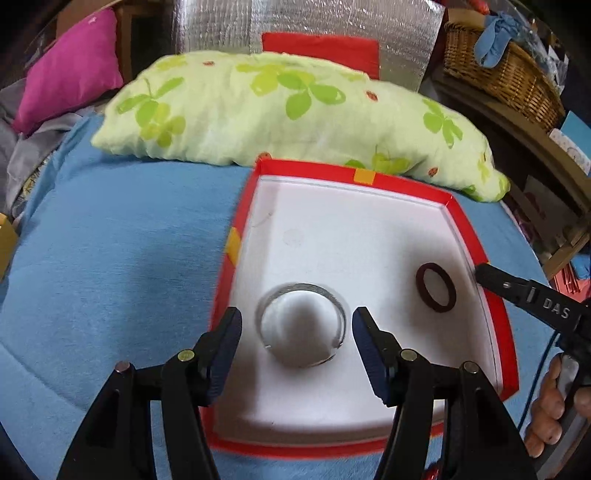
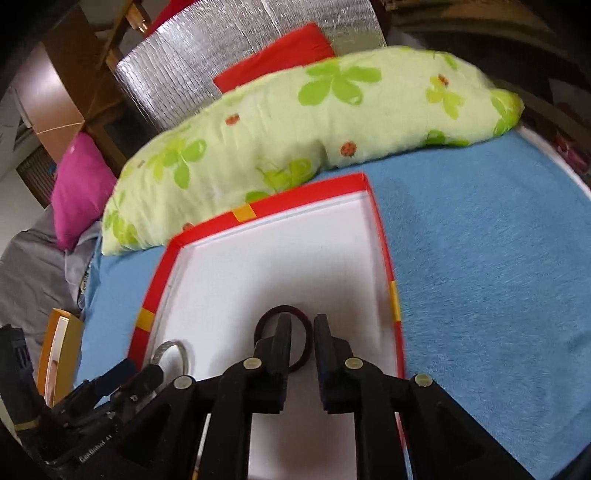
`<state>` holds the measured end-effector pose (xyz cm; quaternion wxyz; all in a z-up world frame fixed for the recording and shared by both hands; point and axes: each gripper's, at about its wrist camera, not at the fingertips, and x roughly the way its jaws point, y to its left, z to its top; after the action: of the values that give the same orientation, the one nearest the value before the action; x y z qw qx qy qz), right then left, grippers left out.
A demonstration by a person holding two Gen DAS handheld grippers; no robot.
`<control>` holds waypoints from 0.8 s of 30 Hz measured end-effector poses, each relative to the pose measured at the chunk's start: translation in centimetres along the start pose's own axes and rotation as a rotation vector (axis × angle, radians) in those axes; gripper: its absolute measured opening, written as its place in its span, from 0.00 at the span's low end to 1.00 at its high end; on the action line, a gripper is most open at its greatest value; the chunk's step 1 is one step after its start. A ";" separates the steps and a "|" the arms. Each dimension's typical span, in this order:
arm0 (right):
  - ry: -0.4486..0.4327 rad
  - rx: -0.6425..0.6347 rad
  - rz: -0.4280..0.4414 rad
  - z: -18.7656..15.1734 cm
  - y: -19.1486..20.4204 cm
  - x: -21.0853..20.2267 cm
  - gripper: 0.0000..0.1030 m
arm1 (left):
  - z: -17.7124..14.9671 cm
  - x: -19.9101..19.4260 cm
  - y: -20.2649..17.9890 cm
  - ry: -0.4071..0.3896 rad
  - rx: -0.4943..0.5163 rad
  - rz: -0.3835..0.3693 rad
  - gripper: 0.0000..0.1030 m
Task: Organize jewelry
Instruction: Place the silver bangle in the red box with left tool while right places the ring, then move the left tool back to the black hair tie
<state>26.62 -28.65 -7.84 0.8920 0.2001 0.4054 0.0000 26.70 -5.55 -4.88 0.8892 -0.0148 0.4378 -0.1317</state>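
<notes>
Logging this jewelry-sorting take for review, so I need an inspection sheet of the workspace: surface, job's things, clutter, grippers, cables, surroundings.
Surface: blue blanket over a bed.
Job's things: red-rimmed box with a white floor; clear bangle and dark red ring lie apart in it.
Clutter: small orange box on the blanket's edge.
Grippers: left gripper open, jaws either side of the bangle, not touching; right gripper open only slightly, over the ring's rim, grip not clear.
Cables: thin blue cable beside the right gripper.
Surroundings: green floral pillow, pink cushion, wicker basket, silver foil sheet.
</notes>
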 end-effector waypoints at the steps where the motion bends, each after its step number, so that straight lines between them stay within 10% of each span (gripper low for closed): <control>1: -0.013 -0.009 -0.005 -0.1 0.0 -0.8 0.14 | -0.2 -0.5 0.4 -0.009 -0.003 0.008 0.62; 4: -0.038 -0.007 -0.017 -0.4 -0.8 -2.7 0.14 | -0.7 -1.6 2.2 -0.038 -0.036 0.040 0.62; 10: -0.014 0.030 -0.099 -1.6 -3.6 -3.9 0.48 | -1.8 -1.5 5.7 -0.017 -0.120 0.100 0.65; 15: 0.088 -0.007 -0.129 -2.4 -3.4 -1.6 0.07 | -2.7 -0.1 6.1 0.064 -0.130 0.107 0.65; 24: 0.022 -0.071 -0.213 -0.9 -2.1 0.2 0.05 | -3.1 1.0 4.9 0.109 -0.083 0.106 0.65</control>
<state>25.78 -30.23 -9.28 0.8889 0.1241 0.4341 -0.0780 25.95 -0.79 -8.26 0.8685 -0.0214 0.4907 -0.0667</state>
